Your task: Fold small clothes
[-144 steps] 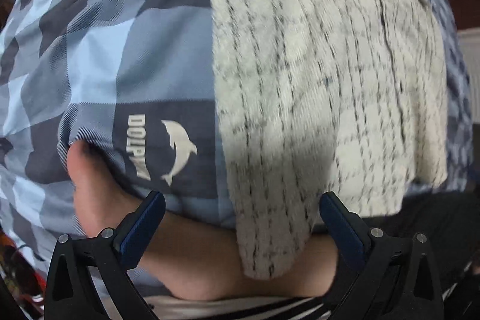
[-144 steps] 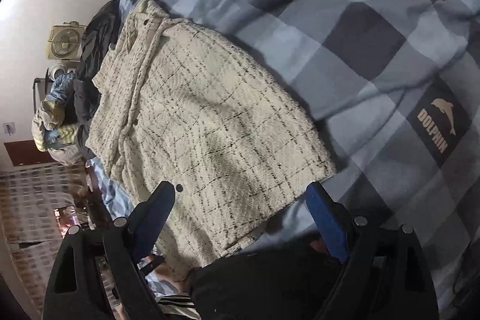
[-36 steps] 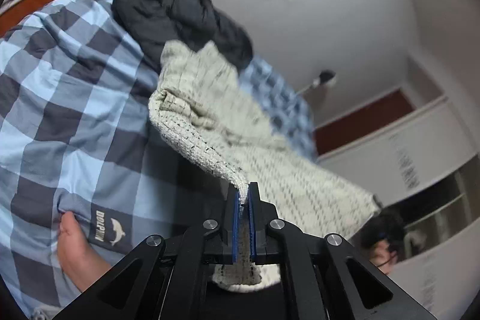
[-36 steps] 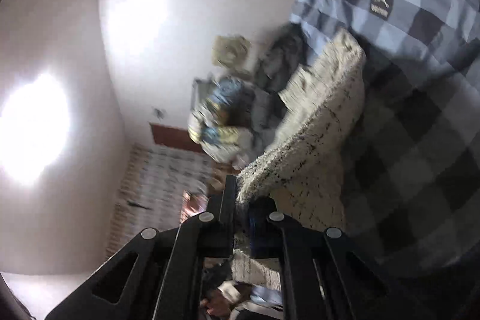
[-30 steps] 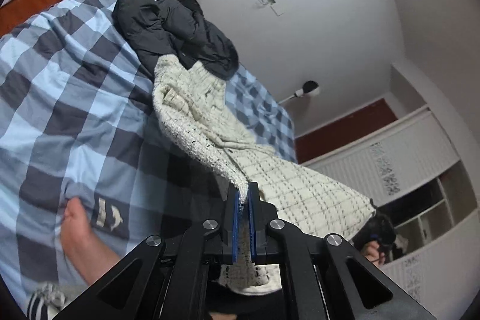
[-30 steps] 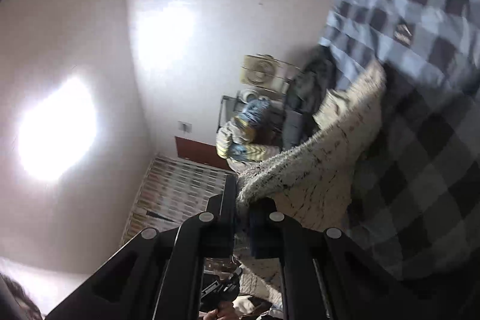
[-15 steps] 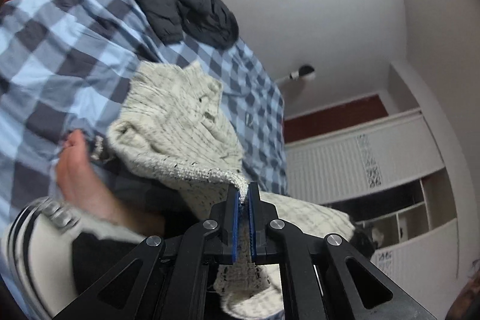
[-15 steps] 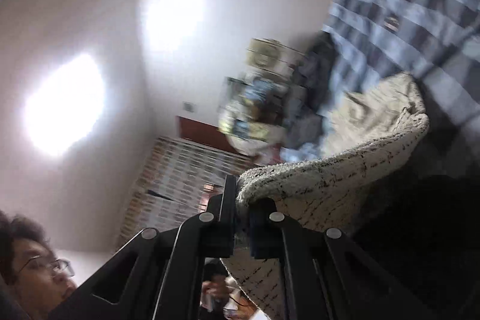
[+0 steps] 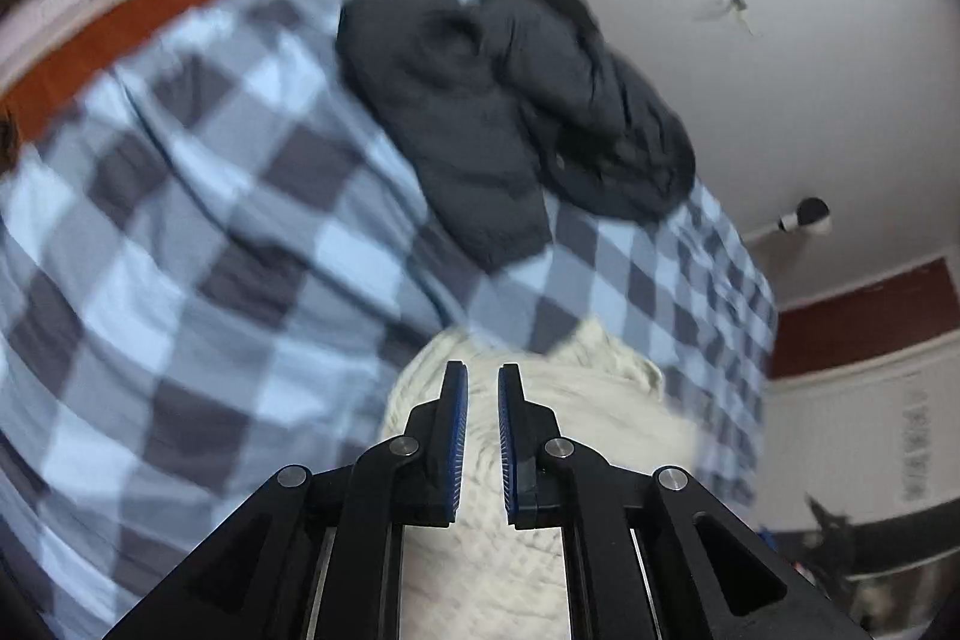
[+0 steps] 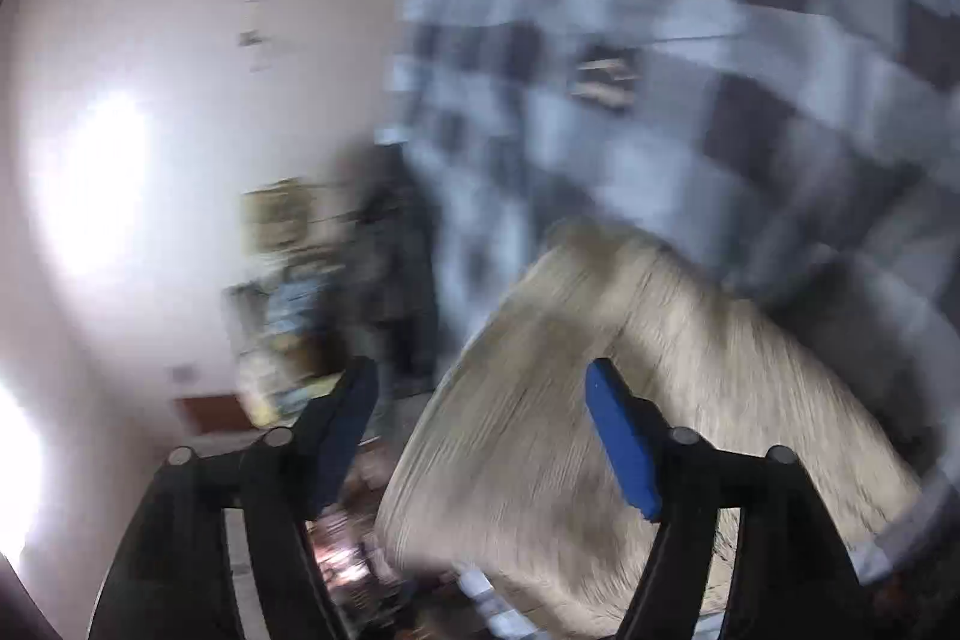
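Left gripper [image 9: 482, 436], jaws slightly parted and empty, hovers directly over the cream knit garment [image 9: 558, 424] bunched at the near edge of the checked bedspread [image 9: 198, 220]; right gripper [image 10: 480, 436], spread wide, has it ahead and rightward.

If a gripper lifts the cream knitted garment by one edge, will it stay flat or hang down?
The cream garment would probably hang down and sag: it already lies in soft rounded folds on the checked blanket. Its thick knit looks rough, so probably not slippery.
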